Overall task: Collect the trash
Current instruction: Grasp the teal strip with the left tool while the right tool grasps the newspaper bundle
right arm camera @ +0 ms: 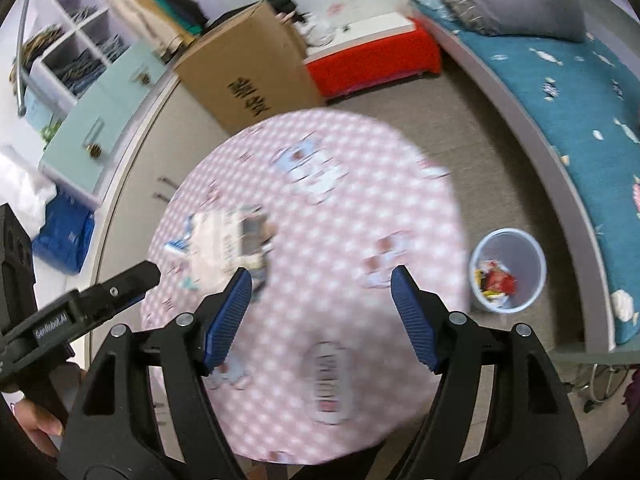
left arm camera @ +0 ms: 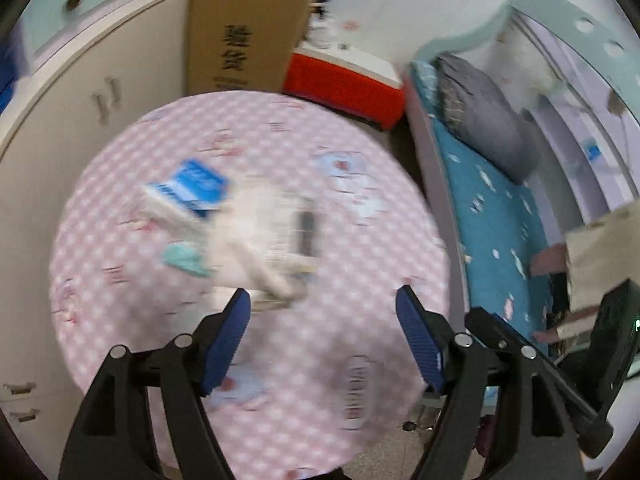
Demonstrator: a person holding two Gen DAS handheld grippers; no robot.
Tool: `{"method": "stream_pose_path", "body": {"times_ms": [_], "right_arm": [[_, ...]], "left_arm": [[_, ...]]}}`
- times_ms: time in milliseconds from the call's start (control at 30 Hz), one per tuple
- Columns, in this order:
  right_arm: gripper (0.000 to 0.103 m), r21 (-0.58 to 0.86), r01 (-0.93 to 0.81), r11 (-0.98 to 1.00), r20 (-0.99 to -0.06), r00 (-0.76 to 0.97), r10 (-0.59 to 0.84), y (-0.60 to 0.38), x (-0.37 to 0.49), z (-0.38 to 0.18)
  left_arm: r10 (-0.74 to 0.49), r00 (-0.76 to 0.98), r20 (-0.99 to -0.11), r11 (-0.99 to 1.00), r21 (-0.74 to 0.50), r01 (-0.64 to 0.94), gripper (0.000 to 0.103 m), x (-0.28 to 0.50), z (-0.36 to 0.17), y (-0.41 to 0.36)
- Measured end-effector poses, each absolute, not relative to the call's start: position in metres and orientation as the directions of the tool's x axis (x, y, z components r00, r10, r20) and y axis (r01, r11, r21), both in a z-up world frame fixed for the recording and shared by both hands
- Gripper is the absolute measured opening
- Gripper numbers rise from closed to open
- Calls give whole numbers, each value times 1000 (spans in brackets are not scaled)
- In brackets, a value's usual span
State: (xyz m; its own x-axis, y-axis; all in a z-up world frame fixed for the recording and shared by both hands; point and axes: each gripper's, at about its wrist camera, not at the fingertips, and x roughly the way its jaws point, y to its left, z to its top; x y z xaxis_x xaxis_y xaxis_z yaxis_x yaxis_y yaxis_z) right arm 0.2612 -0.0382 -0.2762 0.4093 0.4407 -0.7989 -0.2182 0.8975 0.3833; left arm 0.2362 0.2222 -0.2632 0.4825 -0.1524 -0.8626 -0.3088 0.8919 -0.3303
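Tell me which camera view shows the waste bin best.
The right wrist view. The waste bin stands there in full on the floor, between the round table and the bed, with colourful trash visible inside. The left wrist view does not show the bin at all.

A smooth pink checked plastic-looking cloth (right arm camera: pixel 360 208) covers the round table. On it, blurred white paper scraps (left arm camera: pixel 256 236) beside a glossy blue-printed packet (left arm camera: pixel 196 188). Beyond the table, a matt brown cardboard box (left arm camera: pixel 244 28); right of it, a translucent plastic waste bin (right arm camera: pixel 508 270). Both grippers' black matt plastic arms carry ribbed blue pads (left arm camera: pixel 228 336).
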Motion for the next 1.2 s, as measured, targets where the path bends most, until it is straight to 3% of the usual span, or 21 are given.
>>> {"method": "stream_pose_path", "body": {"times_ms": [267,467,633,667,733,833,1200], "right_arm": [[77,421,-193,886,-819,339,463,41,256,-320],[77,532,-21,847,-813,266,517,59,269,-367],[76,511,-24,859,-825,268,498,76,287,-385],[72,512,-22,859,-825,264,499,78,291,-389],[50,500,-23,866,-834,258,488,77,297,-393],[34,512,-18,859,-821,281,496,65,300,-388],[30,443,12,896,-821,406,401,-4,305,-359]], "left_arm": [[-106,434,-895,856,-304,-418,74,215,-298,311],[-111,404,-908,841,-302,-449,74,211,-322,337],[-120,388,-914,845,-299,-443,74,216,-332,345],[-123,387,-914,846,-300,-441,74,217,-333,346],[-127,381,-916,848,-300,-437,74,220,-337,347],[-150,376,-915,843,-317,-435,74,224,-342,346],[-225,323,-919,839,-351,-415,77,262,-372,300]]}}
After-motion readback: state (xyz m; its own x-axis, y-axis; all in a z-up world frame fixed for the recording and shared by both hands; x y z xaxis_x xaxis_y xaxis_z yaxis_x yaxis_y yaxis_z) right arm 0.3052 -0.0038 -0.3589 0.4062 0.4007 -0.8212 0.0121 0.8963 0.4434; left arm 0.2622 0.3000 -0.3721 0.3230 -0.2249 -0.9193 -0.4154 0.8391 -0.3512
